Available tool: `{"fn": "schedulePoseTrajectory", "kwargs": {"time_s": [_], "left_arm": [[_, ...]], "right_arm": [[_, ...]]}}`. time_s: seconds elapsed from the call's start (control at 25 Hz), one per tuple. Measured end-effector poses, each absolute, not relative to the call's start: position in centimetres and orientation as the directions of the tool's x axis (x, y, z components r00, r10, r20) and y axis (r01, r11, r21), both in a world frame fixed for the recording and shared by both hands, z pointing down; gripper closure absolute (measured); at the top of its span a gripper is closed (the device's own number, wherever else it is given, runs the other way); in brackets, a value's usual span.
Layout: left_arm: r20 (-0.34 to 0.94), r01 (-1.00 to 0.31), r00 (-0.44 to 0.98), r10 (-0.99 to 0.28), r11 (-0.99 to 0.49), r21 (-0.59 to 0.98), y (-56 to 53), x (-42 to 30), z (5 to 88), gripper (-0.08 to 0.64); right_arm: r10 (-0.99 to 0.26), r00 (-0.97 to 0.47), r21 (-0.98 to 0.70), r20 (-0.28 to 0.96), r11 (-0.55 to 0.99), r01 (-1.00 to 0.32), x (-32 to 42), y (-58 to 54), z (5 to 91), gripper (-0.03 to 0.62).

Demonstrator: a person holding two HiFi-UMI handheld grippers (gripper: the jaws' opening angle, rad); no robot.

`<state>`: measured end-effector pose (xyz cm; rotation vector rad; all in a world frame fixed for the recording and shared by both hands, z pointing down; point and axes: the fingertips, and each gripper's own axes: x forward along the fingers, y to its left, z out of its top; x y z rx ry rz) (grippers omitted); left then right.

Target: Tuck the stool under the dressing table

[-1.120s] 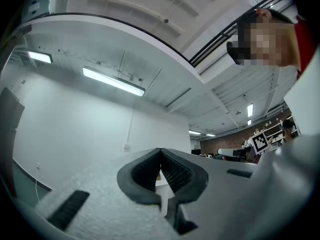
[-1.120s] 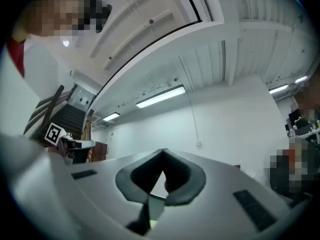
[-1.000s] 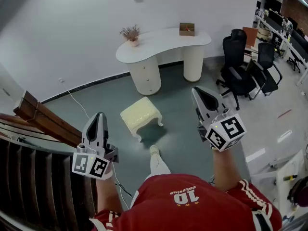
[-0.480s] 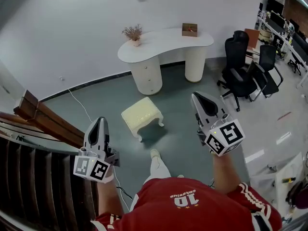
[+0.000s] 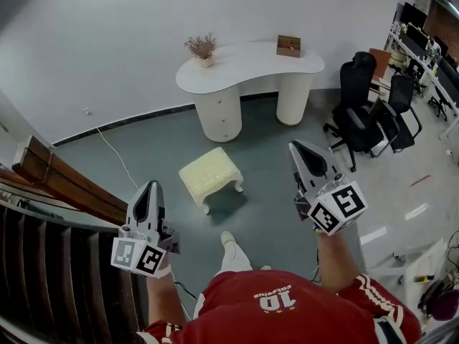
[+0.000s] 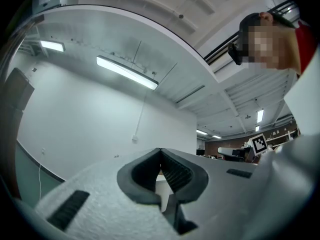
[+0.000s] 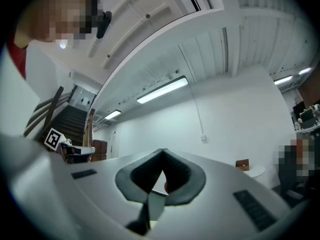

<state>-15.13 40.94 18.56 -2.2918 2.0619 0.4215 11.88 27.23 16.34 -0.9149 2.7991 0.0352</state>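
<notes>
Fingers (image 6: 142, 174) on our L gripper (image 5: 148, 187) are closed tight w/ nothing in them. The fingers (image 7: 136, 179) on our R gripper (image 5: 295, 147) are closed on nothing too. Both grippers point out ahead of us, up off the floor (image 5: 136, 156), & touch nothing.

How far along: not started, we think. The stool (image 5: 209, 174) stands on the floor out in the open, between our shoe (image 5: 228, 240) & the dressing table (image 5: 247, 67), well apart from the table. The table is at the far edge of the floor, against the wall, w/ a gap between its two fat legs. No part of the stool is under the top yet. Left to do: get to the stool, push or carry it to that gap, slide it in.

Views: only the head view shows the stool, both grippers at once, a plant pot (image 5: 202, 50) at the L end of the table top & black chairs (image 5: 362, 102) off to the R. The gripper views look up, so we get ceiling & lights, no stool. But they show the finger pads pressed together up close. The R gripper view also has stairs (image 7: 70, 121) on its L side & a small box (image 7: 242, 164) on the table end.
</notes>
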Motion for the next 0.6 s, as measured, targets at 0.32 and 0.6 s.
{"fn": "schedulePoseTrajectory", "kwargs": {"time_s": [0.32, 0.6], "left_arm": [[-0.214, -0.987, 0.049, -0.976, -0.08, 0.137, 35.4, -22.1, 18.9, 0.561], [-0.216, -0.99, -0.012, -0.976, -0.019, 0.141, 30.3, -29.4, 18.9, 0.568]], "right_arm": [[-0.543, -0.816, -0.027, -0.197, 0.835, -0.55, 4.5, 19.9, 15.5, 0.589], [-0.521, -0.827, -0.024, -0.211, 0.849, -0.528, -2.9, 13.5, 14.4, 0.589]]}}
